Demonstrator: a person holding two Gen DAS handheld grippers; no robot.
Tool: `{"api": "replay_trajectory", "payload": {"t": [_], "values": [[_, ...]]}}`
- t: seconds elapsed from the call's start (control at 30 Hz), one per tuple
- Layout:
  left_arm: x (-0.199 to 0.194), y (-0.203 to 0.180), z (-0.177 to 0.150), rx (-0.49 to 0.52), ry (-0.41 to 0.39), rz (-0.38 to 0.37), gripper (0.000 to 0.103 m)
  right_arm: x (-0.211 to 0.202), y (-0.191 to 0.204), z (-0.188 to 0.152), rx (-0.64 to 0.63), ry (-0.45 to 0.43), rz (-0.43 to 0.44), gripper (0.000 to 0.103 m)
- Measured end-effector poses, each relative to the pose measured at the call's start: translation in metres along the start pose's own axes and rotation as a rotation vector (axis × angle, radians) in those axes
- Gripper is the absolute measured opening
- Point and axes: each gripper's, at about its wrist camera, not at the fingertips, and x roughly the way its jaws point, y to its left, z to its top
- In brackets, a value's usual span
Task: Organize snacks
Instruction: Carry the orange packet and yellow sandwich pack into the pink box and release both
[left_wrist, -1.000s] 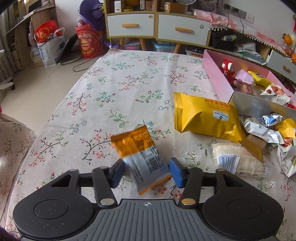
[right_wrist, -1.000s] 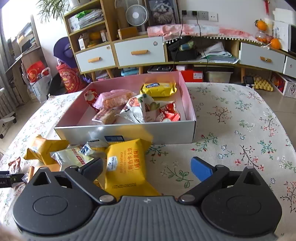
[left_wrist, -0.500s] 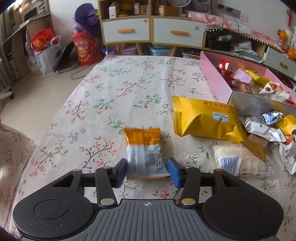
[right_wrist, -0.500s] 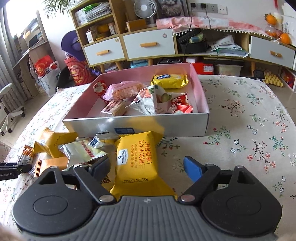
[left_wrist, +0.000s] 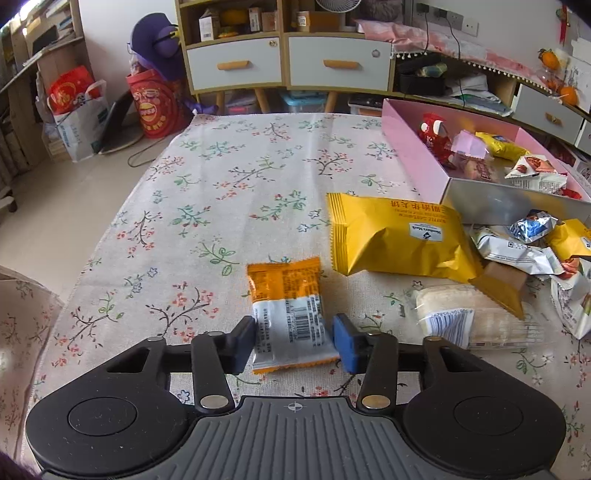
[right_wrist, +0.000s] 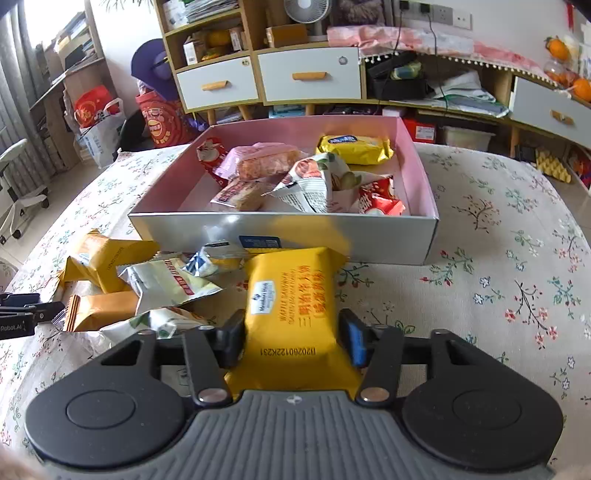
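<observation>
Your left gripper (left_wrist: 294, 341) has just been closing and its pads now pinch the orange packet (left_wrist: 289, 314) (barcode side up) over the tablecloth (left_wrist: 221, 192). Your right gripper (right_wrist: 291, 341) has just been closing too, clamping the yellow waffle pack (right_wrist: 293, 306) just before the box (right_wrist: 295, 240) of snacks.

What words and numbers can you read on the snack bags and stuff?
"WAFFLE SANDWICH" and "I20260122K231": on the yellow packet in the right gripper.
"RoboAI": on the black tool at the picture's left edge.
Chinese characters on the yellow packet: too blurred for me to read.
Small print and barcode on the orange packet in the left gripper: too small.
</observation>
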Motion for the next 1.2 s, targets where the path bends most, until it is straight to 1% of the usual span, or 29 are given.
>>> {"api": "replay_trajectory", "payload": {"t": [0.1,0.3,0.7,1.2], "values": [[-0.001,0.000,0.000,-0.007,0.004,-0.002,0.037,-0.002,0.002,0.001,-0.008,-0.003,-0.014,0.042],[-0.005,-0.001,0.002,-0.009,0.008,-0.005,0.034,-0.005,0.005,0.003,-0.021,-0.011,-0.006,0.040],[-0.019,-0.002,0.011,-0.040,-0.009,-0.034,0.033,-0.016,0.014,0.010,-0.022,-0.052,0.014,0.038],[-0.038,-0.015,0.035,-0.085,-0.060,-0.081,0.033,-0.028,0.007,0.020,0.053,-0.117,0.014,0.038]]}}
